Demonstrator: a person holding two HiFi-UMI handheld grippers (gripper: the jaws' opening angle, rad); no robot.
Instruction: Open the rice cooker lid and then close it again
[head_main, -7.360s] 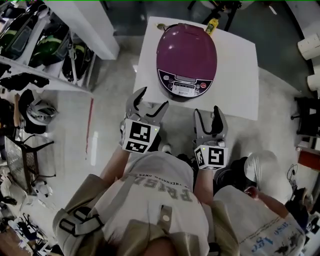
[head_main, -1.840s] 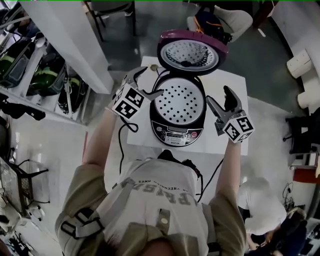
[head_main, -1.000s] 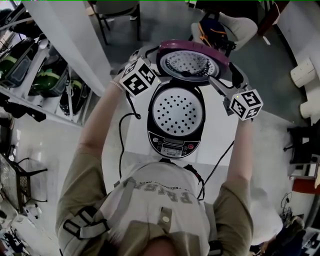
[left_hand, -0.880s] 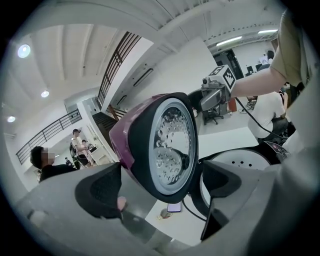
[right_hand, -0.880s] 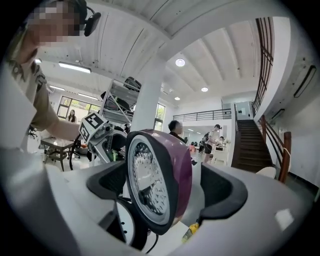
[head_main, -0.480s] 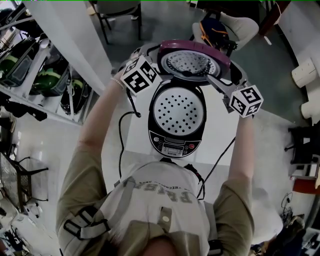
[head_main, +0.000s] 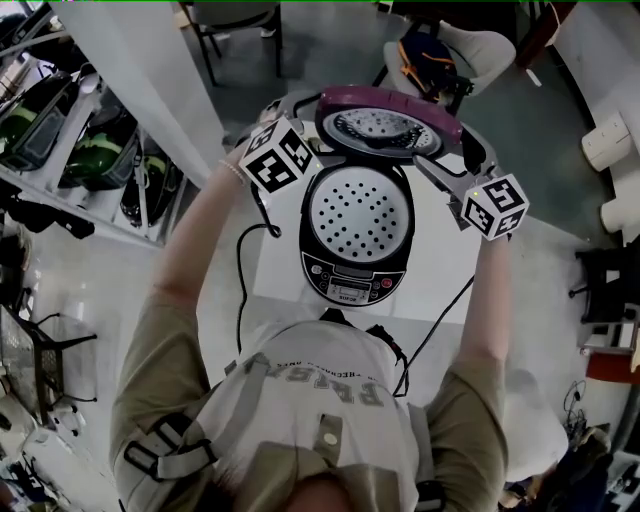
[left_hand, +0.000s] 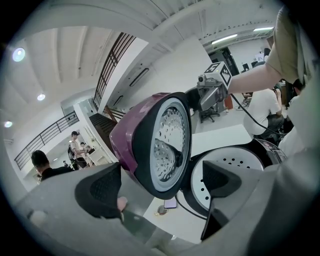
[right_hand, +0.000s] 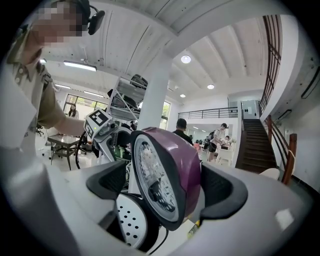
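**Lid at risk of slamming, cooker of being shoved**

On the white table (head_main: 450, 270) the rice cooker (head_main: 347, 283) is set with its pot exposed. Its lid (head_main: 392, 122) is stood up at the far edge. The lid's rim is straddled from either side by the left gripper (left_hand: 162, 186) and the right gripper (right_hand: 165, 185). Both pairs of jaws are spread wide, and no firm pinch is seen. If the lid is pressed down unevenly, it could slip free and be slammed, or the cooker could be shoved across the table. The black cable (head_main: 243, 290) beside the left arm could be snagged.
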